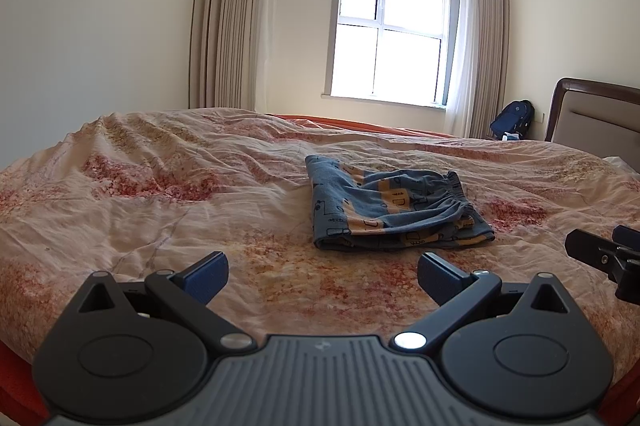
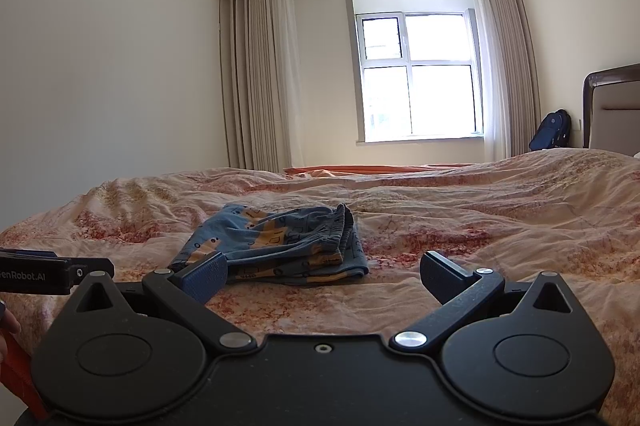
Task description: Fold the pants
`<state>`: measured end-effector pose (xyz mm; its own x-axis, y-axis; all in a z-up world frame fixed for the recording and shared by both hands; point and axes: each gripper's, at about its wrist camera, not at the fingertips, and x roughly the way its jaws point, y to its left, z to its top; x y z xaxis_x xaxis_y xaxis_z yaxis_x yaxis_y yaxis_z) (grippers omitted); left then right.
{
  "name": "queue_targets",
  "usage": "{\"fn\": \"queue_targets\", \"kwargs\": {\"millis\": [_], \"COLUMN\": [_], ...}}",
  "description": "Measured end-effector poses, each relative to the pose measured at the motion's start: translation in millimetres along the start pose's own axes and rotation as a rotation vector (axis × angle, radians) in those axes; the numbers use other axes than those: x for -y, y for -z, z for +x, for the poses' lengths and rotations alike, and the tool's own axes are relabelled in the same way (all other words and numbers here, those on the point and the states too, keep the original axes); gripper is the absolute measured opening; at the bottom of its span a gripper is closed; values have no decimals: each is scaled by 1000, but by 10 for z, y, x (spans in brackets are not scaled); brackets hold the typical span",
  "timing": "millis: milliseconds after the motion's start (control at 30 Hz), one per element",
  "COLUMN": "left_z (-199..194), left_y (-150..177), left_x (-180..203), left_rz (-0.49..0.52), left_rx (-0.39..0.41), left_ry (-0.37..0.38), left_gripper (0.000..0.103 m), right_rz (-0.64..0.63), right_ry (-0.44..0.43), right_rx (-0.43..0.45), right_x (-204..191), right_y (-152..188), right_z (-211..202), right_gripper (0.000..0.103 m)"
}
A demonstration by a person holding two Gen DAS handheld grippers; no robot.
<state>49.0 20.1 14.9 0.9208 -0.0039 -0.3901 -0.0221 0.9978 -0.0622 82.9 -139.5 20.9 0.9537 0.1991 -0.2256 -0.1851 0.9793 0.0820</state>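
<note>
Daylight from the window (image 1: 390, 33) falls across a bedroom with beige curtains (image 1: 228, 21), and under both of my cameras spreads a wrinkled quilt (image 1: 160, 193) printed in pink, red and orange. On it lie the pants (image 1: 390, 209), blue with yellow patches and dark outline drawings, folded into a compact stack with the gathered elastic waistband on top toward the right. I see them ahead of my left gripper (image 1: 322, 276), whose two blue-padded fingers stand wide apart with only bedding between them, clear of the cloth. My right gripper (image 2: 324, 278) is likewise spread and holds nothing; in its view the pants (image 2: 276, 246) sit ahead and to the left, the left finger pad (image 2: 206, 280) overlapping the stack's near edge in the picture, though I cannot tell whether it touches. Against the far wall a dark blue backpack (image 1: 514, 117) stands beside the padded headboard (image 1: 596, 113)
</note>
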Motion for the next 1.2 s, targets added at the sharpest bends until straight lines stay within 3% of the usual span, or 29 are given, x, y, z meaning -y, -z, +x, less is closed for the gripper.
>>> {"fn": "queue_targets", "kwargs": {"millis": [1200], "left_z": [62], "left_y": [38], "left_x": [48], "left_rz": [18], "left_rx": [-25], "left_ry": [14], "left_gripper": [103], "right_rz": [3], "right_ry": [-4], "right_rx": [-22], "right_x": [6], "right_y": [55], "right_z": [52], "right_gripper": [103]}}
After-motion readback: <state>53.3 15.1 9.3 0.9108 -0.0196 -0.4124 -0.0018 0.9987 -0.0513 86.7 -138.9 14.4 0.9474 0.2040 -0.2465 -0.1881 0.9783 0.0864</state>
